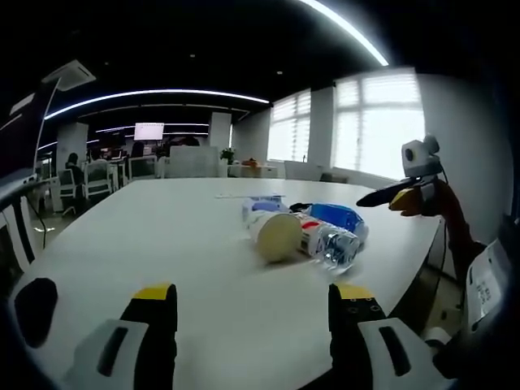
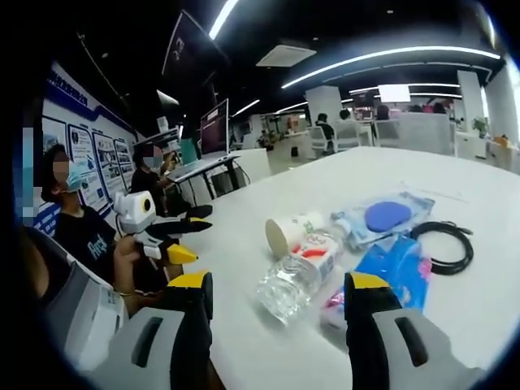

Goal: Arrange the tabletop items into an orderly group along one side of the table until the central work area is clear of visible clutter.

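White tabletop (image 2: 487, 309); cream paper cup (image 2: 294, 232); clear plastic bottle (image 2: 302, 276) with red-and-white label; blue packets (image 2: 400, 268); black cable (image 2: 447, 246); grey tools (image 2: 279, 302) tipped yellow.

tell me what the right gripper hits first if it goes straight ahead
Most likely the clear bottle, lying on its side on the table between the open jaws of the right gripper. The paper cup lies just behind it. Depth is hard to judge here.

White table (image 1: 162, 244) carries paper cup (image 1: 275, 236), plastic bottle (image 1: 333, 244), blue packets (image 2: 398, 268), black cable (image 2: 447, 244).
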